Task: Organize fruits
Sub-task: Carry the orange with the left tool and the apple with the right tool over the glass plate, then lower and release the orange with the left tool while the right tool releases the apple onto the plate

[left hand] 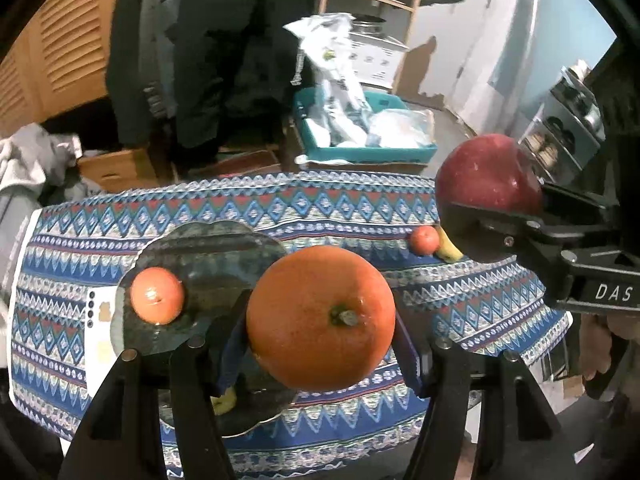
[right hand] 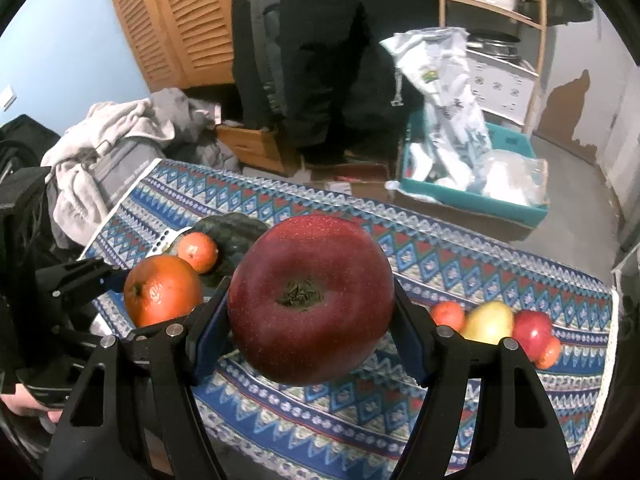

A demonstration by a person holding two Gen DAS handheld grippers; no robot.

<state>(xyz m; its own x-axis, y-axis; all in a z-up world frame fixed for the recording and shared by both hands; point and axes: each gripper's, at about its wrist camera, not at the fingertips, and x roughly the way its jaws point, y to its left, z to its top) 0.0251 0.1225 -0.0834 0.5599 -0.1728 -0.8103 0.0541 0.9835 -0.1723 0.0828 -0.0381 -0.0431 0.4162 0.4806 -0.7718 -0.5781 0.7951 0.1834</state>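
My left gripper [left hand: 320,344] is shut on a large orange [left hand: 320,318], held above the dark glass plate [left hand: 224,256]. A small mandarin [left hand: 157,295] lies on that plate, and a yellow fruit [left hand: 223,400] shows behind the left finger. My right gripper [right hand: 308,320] is shut on a dark red apple [right hand: 311,300], held above the patterned cloth [right hand: 460,256]. In the right wrist view the orange [right hand: 162,290] and the left gripper [right hand: 120,280] show at the left, before the plate [right hand: 236,232]. At the right lie a small mandarin [right hand: 448,314], a yellow-green fruit [right hand: 488,322] and a red apple [right hand: 532,332].
A person in dark clothes [right hand: 320,60] stands behind the table. A teal crate [right hand: 480,196] with plastic bags sits on the floor beyond the far edge. Piled clothes [right hand: 112,140] lie at the left, a wooden shelf [right hand: 500,8] at the back right.
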